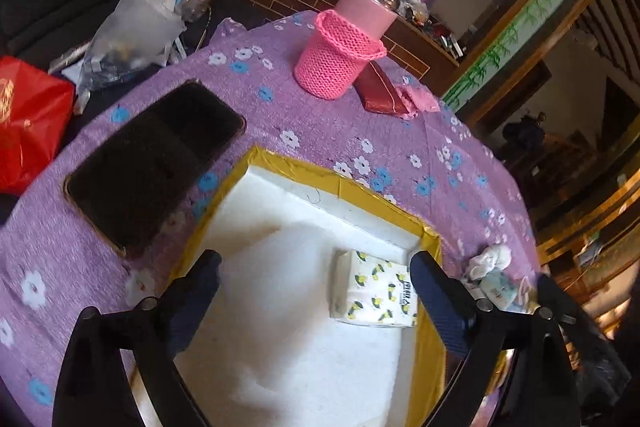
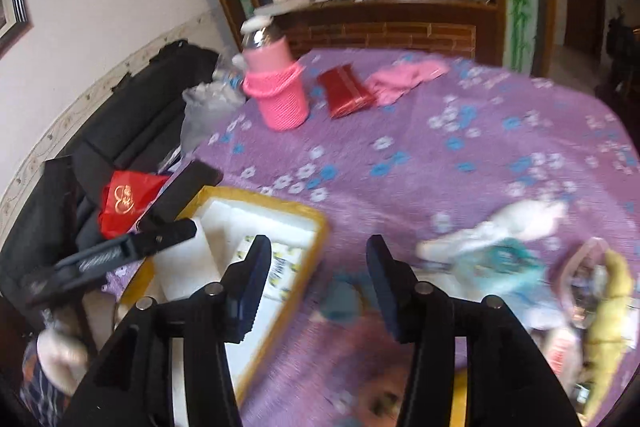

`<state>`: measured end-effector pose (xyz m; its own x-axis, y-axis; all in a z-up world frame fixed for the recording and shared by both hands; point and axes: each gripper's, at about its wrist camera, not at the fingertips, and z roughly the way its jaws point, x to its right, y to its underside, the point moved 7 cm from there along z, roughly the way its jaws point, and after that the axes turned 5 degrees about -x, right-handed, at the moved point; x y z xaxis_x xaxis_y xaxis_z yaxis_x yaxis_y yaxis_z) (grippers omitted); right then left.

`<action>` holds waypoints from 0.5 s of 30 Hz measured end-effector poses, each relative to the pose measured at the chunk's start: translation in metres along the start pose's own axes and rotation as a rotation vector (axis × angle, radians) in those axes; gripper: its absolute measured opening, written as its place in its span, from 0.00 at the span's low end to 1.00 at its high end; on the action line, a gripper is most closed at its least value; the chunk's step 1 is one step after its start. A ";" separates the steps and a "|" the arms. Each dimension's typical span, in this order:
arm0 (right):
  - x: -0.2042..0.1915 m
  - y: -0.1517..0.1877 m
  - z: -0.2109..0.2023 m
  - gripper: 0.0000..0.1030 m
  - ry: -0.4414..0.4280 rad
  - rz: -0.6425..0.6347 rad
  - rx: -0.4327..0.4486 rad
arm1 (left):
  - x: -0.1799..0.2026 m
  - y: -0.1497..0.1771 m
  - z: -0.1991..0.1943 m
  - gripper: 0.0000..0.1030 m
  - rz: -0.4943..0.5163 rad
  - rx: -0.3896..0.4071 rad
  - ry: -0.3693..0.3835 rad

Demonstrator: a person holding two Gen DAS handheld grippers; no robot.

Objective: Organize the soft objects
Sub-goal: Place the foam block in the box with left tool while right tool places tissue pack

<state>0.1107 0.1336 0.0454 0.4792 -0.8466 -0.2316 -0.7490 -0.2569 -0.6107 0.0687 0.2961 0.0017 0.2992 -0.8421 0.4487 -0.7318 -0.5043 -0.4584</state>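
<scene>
Tissue pack (image 1: 376,291) lies inside box (image 1: 348,187); soft pile (image 2: 500,247) beside box remains. Left hand-held gripper (image 1: 316,267) wide, empty; right hand-held gripper (image 2: 318,259) part-open, empty.

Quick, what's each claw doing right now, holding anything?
Left gripper: open wide, empty, over the foam-lined box.
Right gripper: open, nothing between its fingers.

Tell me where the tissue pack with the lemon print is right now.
In the left wrist view the tissue pack lies inside the yellow-rimmed box, in its right-hand corner on the white lining, beside the right wall.
</scene>
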 end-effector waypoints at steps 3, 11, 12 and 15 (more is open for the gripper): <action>0.019 0.010 -0.035 0.47 0.025 0.008 0.043 | 0.004 -0.005 0.003 0.94 0.010 -0.023 0.019; 0.098 0.053 -0.133 0.67 0.125 0.105 0.183 | 0.069 0.032 -0.063 0.94 0.123 0.039 0.128; 0.115 0.061 -0.144 0.67 0.153 0.128 0.206 | 0.080 0.043 -0.065 0.95 0.155 0.029 0.125; 0.160 0.080 -0.162 0.67 0.205 0.206 0.239 | 0.117 0.081 -0.055 0.95 0.260 -0.035 0.090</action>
<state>0.0535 -0.0983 0.0818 0.2098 -0.9511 -0.2267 -0.6808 0.0243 -0.7320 0.0109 0.1670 0.0592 0.0442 -0.9214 0.3860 -0.7979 -0.2651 -0.5413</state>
